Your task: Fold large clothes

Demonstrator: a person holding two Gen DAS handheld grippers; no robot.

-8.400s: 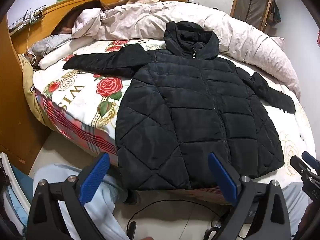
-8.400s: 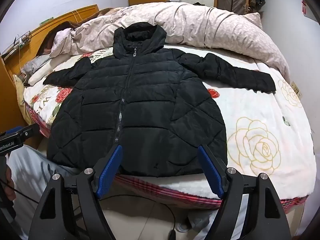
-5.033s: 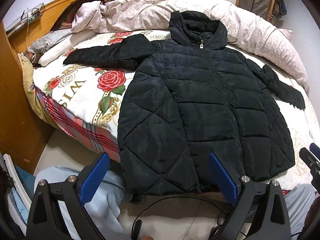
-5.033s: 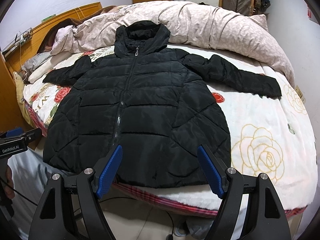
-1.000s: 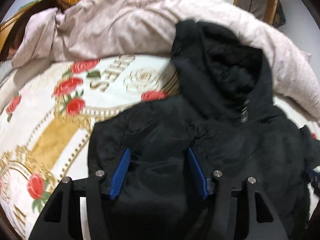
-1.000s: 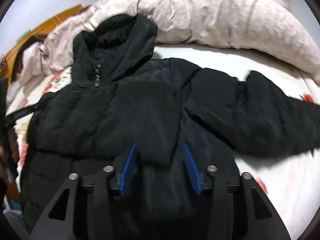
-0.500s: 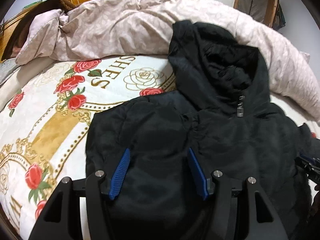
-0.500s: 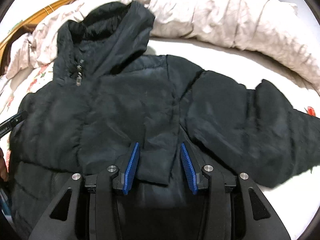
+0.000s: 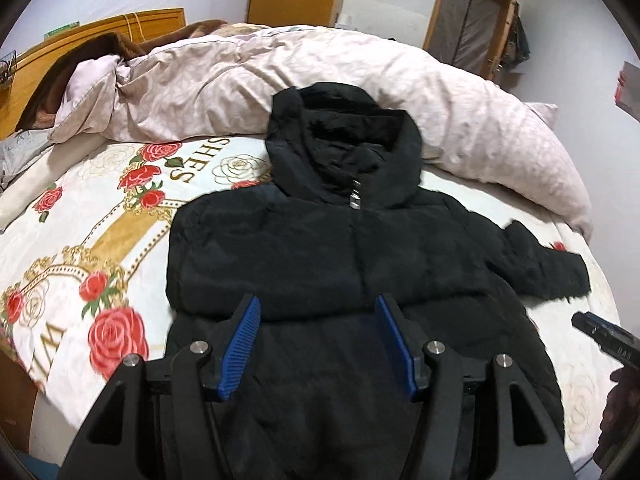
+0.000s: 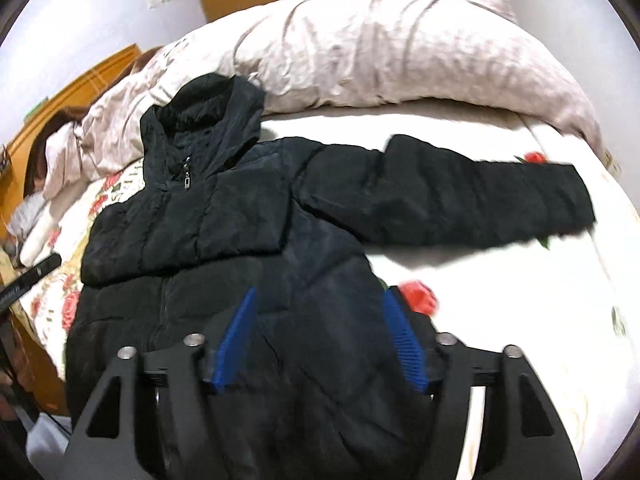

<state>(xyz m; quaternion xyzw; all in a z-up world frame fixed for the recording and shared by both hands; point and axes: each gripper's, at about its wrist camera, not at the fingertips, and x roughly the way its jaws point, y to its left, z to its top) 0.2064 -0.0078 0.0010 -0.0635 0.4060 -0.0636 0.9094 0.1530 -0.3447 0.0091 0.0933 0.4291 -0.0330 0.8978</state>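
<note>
While my two grippers hang over the near half of the bed, the black hooded jacket (image 9: pixel 320 248) lies face up on the rose-printed bedspread (image 9: pixel 80 240), its hood (image 9: pixel 344 152) pointing toward the rumpled pale duvet (image 9: pixel 240 80) at the far side. At the far left, a wooden headboard (image 9: pixel 120 24) runs behind a brown blanket (image 9: pixel 96 46). Next comes the jacket's left sleeve (image 9: pixel 264 264), folded across the chest so its cuff end sits near the zip line, with the silver zip pull (image 9: pixel 355 196) just below the hood. My left gripper (image 9: pixel 318 340) stands with its blue pads (image 9: pixel 240 344) apart above the jacket's lower front; nothing is between them and no fabric is pinched. Further right, my right gripper (image 10: pixel 320 340) has just been opening, and its jaws are now spread wide above the jacket body, clear of the cloth, holding nothing. Beyond it, the right sleeve (image 10: pixel 460 204) stretches out flat across the white part of the bedspread, not yet folded in. In the left wrist view, the tip of my right gripper shows at the far right edge.
</note>
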